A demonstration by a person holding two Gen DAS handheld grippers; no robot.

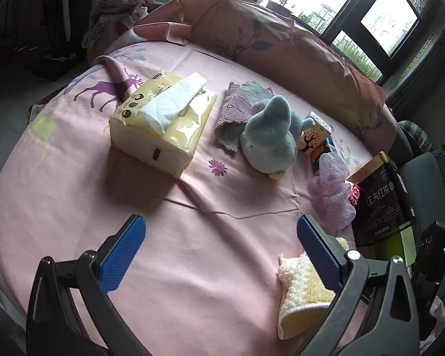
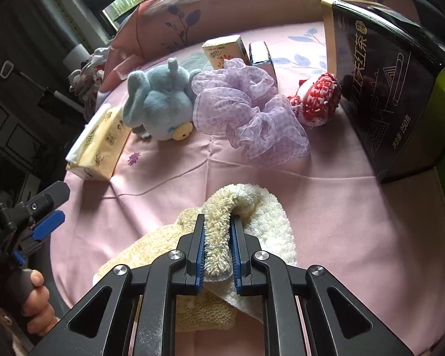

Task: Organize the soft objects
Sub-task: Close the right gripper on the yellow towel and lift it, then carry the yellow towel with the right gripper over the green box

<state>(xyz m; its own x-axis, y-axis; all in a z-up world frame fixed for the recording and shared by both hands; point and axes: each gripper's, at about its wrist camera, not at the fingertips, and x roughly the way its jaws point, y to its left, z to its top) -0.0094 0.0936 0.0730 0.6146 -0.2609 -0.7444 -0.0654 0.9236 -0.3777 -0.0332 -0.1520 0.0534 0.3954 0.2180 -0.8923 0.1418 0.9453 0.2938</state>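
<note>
My right gripper (image 2: 217, 222) is shut on a fold of a cream-yellow fluffy towel (image 2: 270, 222) that lies on the pink bed sheet (image 2: 356, 222). The towel also shows in the left wrist view (image 1: 299, 284), beside my right finger. My left gripper (image 1: 221, 222) is open and empty above the sheet; it also shows in the right wrist view (image 2: 44, 207) at the left edge. A blue plush elephant (image 1: 268, 136) (image 2: 160, 101), a purple mesh bath pouf (image 1: 330, 195) (image 2: 246, 112), a folded purple-and-green cloth (image 1: 231, 112) and a red-white knitted item (image 2: 317, 101) lie further back.
A yellow tissue pack (image 1: 160, 118) (image 2: 101, 145) lies at the left. A black tea box (image 1: 379, 204) (image 2: 394, 89) stands at the right. Small cartons (image 1: 314, 133) (image 2: 225, 49) stand behind the elephant. A pink pillow (image 1: 281, 38) lines the far edge. Clothes (image 1: 124, 3) are piled behind.
</note>
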